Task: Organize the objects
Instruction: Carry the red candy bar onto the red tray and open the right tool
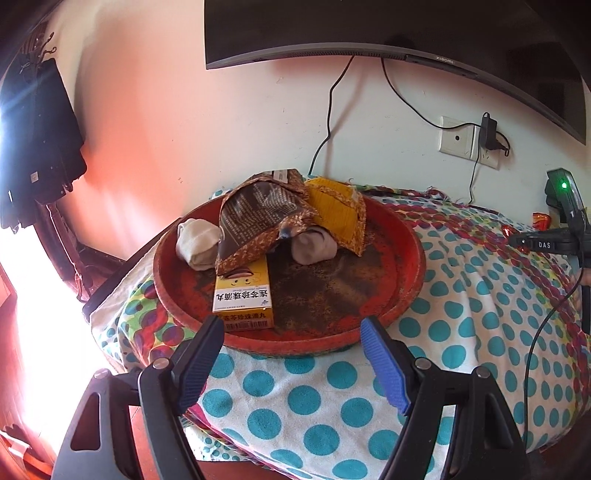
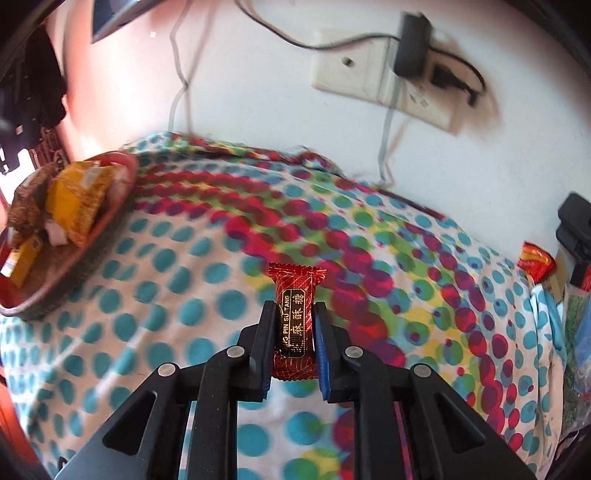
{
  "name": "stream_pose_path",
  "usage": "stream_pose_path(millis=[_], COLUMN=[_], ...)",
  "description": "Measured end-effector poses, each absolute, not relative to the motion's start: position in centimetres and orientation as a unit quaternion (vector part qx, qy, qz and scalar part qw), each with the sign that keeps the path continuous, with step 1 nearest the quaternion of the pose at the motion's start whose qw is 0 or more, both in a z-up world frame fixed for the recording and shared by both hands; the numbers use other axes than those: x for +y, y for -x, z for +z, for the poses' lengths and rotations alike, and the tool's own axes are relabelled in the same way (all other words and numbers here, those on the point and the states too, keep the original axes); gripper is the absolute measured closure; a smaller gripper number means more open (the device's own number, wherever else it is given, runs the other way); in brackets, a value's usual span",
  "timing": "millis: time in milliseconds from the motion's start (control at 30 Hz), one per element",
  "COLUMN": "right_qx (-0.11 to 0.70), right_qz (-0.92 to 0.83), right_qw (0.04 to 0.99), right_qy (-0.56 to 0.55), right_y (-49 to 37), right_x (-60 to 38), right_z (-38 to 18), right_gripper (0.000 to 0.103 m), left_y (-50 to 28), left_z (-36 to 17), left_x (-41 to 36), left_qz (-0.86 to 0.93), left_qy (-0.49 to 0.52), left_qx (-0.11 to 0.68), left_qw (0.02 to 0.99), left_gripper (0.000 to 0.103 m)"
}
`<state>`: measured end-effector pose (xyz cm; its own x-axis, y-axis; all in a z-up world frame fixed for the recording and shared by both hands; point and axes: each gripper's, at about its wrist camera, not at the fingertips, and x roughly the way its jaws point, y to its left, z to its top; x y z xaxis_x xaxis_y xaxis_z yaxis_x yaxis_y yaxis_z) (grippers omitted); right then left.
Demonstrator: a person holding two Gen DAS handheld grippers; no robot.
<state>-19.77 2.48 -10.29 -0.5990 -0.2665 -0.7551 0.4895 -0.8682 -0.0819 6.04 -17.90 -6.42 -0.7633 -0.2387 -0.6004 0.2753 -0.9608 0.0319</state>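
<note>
A round red tray (image 1: 402,295) sits on the dotted cloth and holds a yellow medicine box (image 1: 243,299), a brown printed packet (image 1: 258,218), a yellow packet (image 1: 338,210) and two rolled pale socks (image 1: 195,240). My left gripper (image 1: 291,328) is open and empty, just in front of the tray's near rim. My right gripper (image 2: 294,314) is shut on a red wrapped candy (image 2: 294,295) and holds it above the cloth, well right of the tray (image 2: 122,206). The right gripper also shows at the right edge of the left wrist view (image 1: 532,243).
The surface is covered by a cloth (image 1: 461,332) with teal, red and green dots. A wall socket with a plugged adapter (image 2: 410,40) and cables is on the wall behind. Another red wrapper (image 2: 535,262) and bags lie at the far right. A TV (image 1: 369,29) hangs above.
</note>
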Motion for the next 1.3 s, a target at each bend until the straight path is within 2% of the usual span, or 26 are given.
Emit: stream_pose_path(millis=[533, 833, 1167, 1267, 1300], right_qx=[0.186, 0.194, 0.205, 0.203, 0.203], right_qz=[-0.849, -0.825, -0.807, -0.805, -0.807], right_qw=[0.339, 0.385, 0.381, 0.383, 0.382], right_qy=[-0.360, -0.366, -0.402, -0.406, -0.402], right_y=[12.5, 9.9, 9.5, 9.4, 9.3], right_x=[-12.2, -19.7, -24.7, -25.0, -25.1], right_z=[-7.5, -8.4, -11.6, -12.1, -12.1], right_gripper=[0.085, 0.085, 0.084, 0.082, 0.075], left_y=[-6.6, -7.1, -7.2, -7.1, -7.0], left_z=[-5.9, -5.6, -6.0, -6.2, -6.3], left_x=[-19.4, -22.1, -24.0, -24.1, -24.0], left_qz=[-0.935, -0.924, -0.910, -0.907, -0.907], left_qy=[-0.307, -0.308, -0.324, -0.331, -0.332], left_qx=[0.064, 0.108, 0.145, 0.144, 0.142], left_qw=[0.166, 0.197, 0.214, 0.217, 0.218], left_gripper=[0.024, 0.024, 0.024, 0.024, 0.024])
